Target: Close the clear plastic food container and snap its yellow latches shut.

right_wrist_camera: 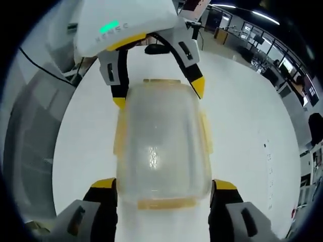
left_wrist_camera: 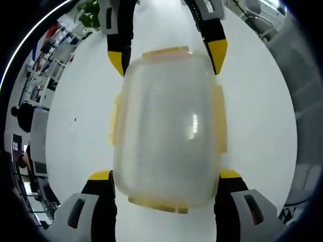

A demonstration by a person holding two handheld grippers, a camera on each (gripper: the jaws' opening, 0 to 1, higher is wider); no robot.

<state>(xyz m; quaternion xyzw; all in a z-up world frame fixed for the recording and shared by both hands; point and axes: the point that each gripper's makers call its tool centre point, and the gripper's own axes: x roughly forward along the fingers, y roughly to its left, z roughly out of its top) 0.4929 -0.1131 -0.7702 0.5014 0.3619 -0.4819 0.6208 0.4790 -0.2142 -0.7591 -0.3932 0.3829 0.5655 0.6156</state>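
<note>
Straddling container (left_wrist_camera: 166, 136), possibly unlabelled

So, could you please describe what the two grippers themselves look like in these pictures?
Both match. The left gripper has two black jaws with yellow tips rising from pale grey housings that carry dark slots. The right gripper is built the same way. Seen from the right gripper view, the opposite gripper carries a white housing with a green light, faint grey lettering too blurred to read and a yellow strip beneath; a dark cable trails beside it.
</note>
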